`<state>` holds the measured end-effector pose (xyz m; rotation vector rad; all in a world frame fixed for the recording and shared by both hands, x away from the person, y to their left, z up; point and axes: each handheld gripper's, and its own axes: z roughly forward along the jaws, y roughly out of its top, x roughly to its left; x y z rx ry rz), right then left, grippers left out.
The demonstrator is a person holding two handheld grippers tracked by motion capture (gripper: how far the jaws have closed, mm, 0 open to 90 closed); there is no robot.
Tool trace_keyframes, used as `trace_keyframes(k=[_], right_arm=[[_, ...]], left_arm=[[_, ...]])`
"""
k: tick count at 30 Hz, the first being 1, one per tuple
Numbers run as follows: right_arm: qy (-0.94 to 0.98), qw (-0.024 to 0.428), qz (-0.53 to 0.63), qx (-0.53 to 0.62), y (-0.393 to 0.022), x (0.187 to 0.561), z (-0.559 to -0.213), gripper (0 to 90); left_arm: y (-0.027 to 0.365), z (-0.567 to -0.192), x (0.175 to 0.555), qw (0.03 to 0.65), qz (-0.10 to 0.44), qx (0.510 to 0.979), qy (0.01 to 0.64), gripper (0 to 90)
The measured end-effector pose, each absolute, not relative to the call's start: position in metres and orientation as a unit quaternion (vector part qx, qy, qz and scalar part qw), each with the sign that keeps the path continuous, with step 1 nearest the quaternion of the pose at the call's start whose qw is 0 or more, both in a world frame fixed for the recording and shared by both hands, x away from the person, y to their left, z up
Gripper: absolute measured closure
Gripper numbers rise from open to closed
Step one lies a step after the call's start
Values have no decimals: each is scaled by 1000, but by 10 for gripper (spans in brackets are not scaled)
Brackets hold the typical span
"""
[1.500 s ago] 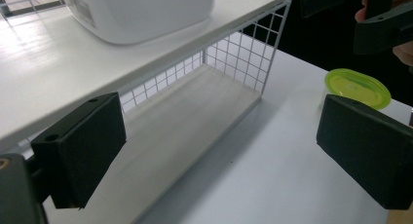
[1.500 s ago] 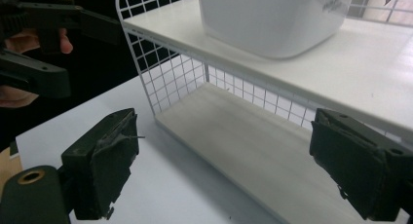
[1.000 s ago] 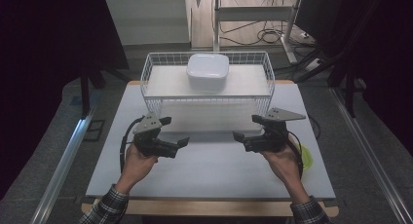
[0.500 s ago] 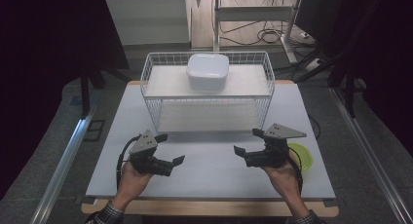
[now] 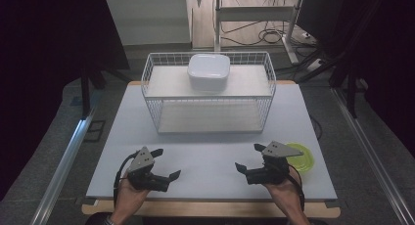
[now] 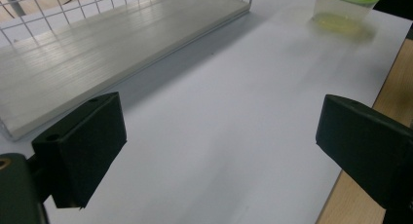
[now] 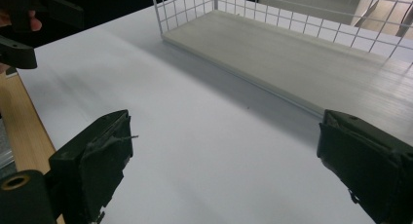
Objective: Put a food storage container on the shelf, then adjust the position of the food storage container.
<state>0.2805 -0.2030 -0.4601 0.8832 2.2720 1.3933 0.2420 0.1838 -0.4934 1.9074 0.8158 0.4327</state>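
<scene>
While both tools are held low over the near edge of the table (image 5: pixel 205 151), nothing is gripped by either. The left gripper (image 5: pixel 166 164) is seen at the near left in the high view, jaws spread wide and pointing toward the table's middle; in the left gripper view only bare white tabletop is seen between its jaws. The right gripper (image 5: pixel 247 159) is seen at the near right, jaws likewise spread wide and empty, aimed back toward the left one. Both are held clear of any object.

The nearest item is a clear tub with a green lid (image 5: pixel 301 156), set on the table just beside the right hand (image 5: pixel 284 188), on its outer side; contact between them cannot be told. The tub is also seen upright at the far end of the left gripper view (image 6: pixel 348 7).

A white wire rack (image 5: pixel 208 95) is placed across the far half of the table, well apart from both grippers. A white lidded box (image 5: pixel 209 72) is set on its upper shelf, near the middle. The lower shelf board (image 7: pixel 311 58) is seen bare in both gripper views.
</scene>
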Motion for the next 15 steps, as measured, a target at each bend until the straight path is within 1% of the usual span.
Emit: trace_keyframes(k=[7, 11, 15], right_arm=[[812, 163, 466, 311, -206, 275, -473, 65], [815, 163, 455, 318, -207, 276, -478, 64], [815, 167, 445, 332, -207, 278, -479, 19]], left_arm=[[190, -503, 230, 461, 197, 797, 337, 39], [193, -504, 229, 458, 202, 795, 341, 40], [193, -505, 230, 459, 201, 796, 341, 40]])
